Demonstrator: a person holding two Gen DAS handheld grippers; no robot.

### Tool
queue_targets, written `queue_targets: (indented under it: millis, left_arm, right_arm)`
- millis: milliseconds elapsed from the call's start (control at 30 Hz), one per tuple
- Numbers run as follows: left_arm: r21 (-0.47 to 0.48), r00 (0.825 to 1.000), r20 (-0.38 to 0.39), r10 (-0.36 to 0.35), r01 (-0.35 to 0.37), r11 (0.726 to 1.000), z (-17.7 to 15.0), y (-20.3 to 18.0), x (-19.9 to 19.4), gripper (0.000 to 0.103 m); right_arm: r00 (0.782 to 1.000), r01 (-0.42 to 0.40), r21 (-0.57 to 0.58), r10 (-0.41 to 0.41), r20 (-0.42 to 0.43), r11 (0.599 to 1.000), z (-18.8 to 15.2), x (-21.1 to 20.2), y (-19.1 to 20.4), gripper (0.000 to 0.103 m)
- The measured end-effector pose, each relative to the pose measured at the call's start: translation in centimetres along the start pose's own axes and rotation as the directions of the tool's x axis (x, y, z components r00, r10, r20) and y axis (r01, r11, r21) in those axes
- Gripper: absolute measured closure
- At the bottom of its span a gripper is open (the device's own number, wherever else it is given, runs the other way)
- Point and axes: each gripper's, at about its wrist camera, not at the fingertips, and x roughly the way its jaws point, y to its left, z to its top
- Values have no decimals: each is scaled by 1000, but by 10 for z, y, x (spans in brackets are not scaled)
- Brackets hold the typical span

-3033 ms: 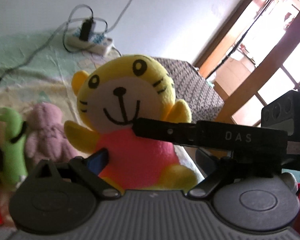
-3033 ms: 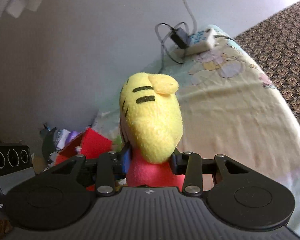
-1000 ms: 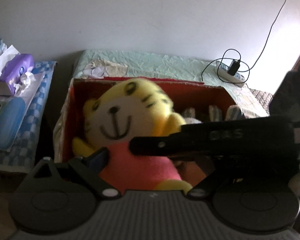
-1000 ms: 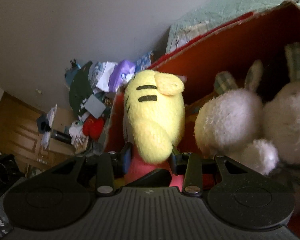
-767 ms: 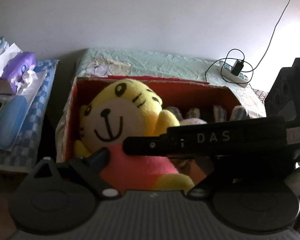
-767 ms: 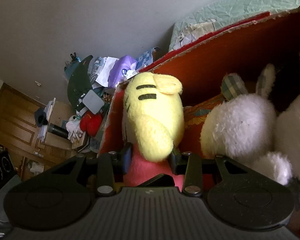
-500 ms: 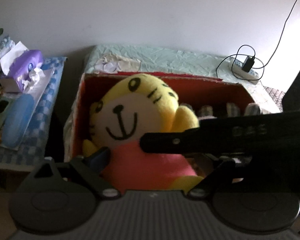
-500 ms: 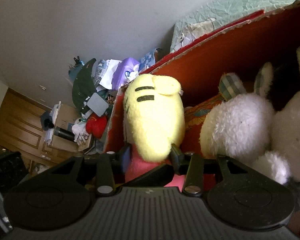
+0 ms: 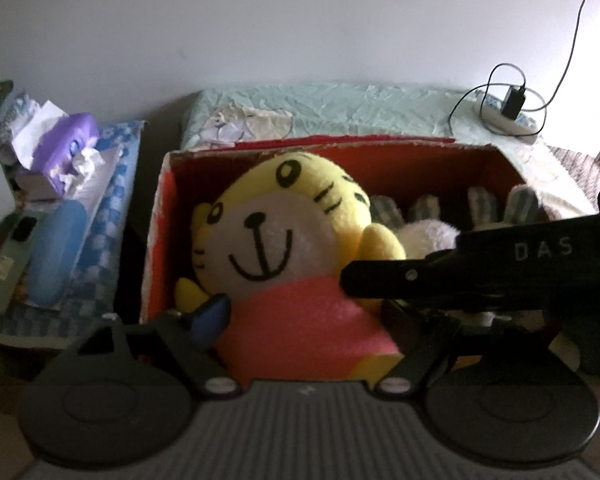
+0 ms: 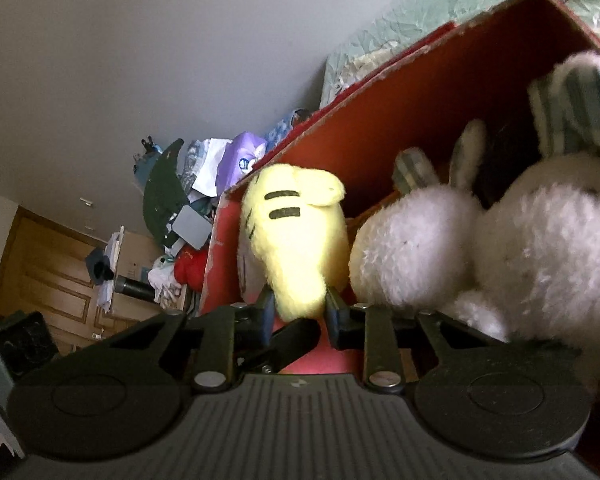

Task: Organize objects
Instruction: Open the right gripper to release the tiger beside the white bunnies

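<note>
Fuzzy yellow tiger plush (image 9: pixel 288 236) with a pink felt-looking belly sits at the left end of the red cardboard box (image 9: pixel 440 160), right beside two fluffy white bunnies (image 10: pixel 416 240). The left gripper (image 9: pixel 312 324) is closing around its soft body, and the right gripper (image 10: pixel 298 312) is pinching in on the plush's rounded yellow back.

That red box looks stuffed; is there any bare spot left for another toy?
Hardly. In the red box the yellow tiger toy fills the left end and white rabbit toys pack the right. The green bedspread is bare between the box's back wall and the power strip.
</note>
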Motion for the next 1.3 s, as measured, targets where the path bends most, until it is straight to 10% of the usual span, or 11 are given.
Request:
queue_targets:
  millis: [1300]
  left_arm:
    - [2,998,-37,51,-51,999,-4,1,8,13]
  right_arm:
    - [998,32,57,-35,56,998,-2,-14,-18,88]
